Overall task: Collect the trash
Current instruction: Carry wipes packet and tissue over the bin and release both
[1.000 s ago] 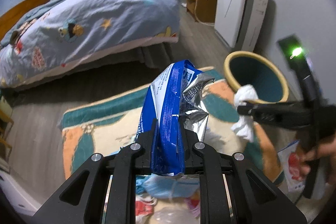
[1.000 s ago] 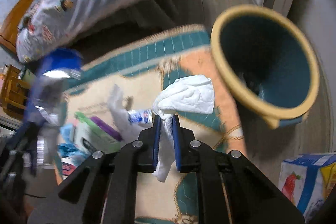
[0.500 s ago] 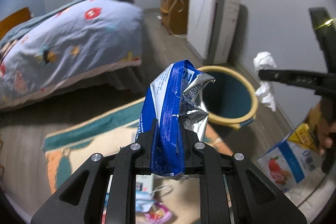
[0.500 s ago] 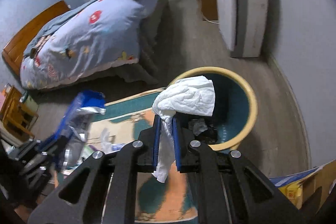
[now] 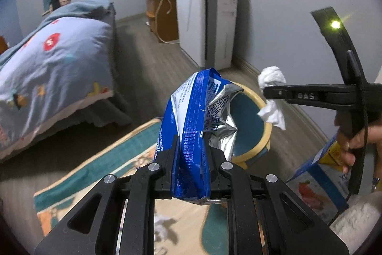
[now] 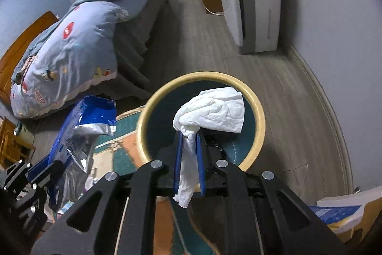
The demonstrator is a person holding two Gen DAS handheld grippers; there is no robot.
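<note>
My left gripper [image 5: 192, 159] has its jaws pressed onto a crumpled blue and silver wrapper [image 5: 200, 121], which stands upright above the patterned rug [image 5: 114, 154]. My right gripper [image 6: 188, 159] pinches a white tissue [image 6: 212, 111] directly over the open mouth of the yellow-rimmed bin [image 6: 259, 116]. Inside the bin I see something dark, maybe earlier trash, but it is unclear. A printed carton [image 5: 317, 185] stands beside the bin.
</note>
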